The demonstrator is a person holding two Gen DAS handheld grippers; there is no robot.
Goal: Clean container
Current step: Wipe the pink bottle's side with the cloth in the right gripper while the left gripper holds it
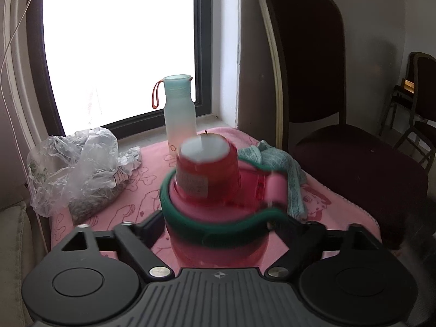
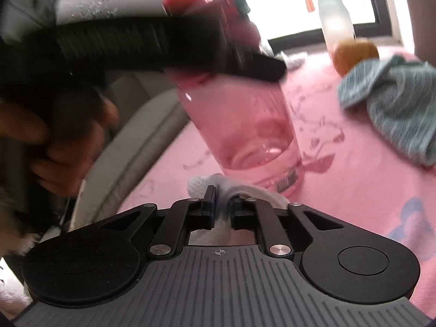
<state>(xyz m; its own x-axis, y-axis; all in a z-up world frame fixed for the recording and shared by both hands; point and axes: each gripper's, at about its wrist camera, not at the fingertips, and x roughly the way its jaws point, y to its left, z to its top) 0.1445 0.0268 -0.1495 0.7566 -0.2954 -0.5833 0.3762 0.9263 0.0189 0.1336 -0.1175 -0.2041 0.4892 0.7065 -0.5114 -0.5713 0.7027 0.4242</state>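
A pink see-through bottle [image 1: 207, 174] with a red cap and a green strap stands on the pink tablecloth [image 1: 141, 190]. My left gripper [image 1: 218, 227] is shut on the bottle just below the strap. In the right wrist view the bottle [image 2: 239, 125] is upright, and a black finger [image 2: 190, 46] of the left gripper crosses its neck. My right gripper [image 2: 222, 199] is shut on a white cloth [image 2: 207, 184], low over the table just in front of the bottle's base. A hand [image 2: 54, 141] holds the left gripper.
A teal bottle [image 1: 178, 103] with an orange loop stands by the window. A crumpled teal cloth [image 1: 286, 174] lies right of the pink bottle, an orange fruit [image 2: 354, 53] behind it. A plastic bag [image 1: 79, 169] sits at the left, a dark chair [image 1: 313, 81] at the right.
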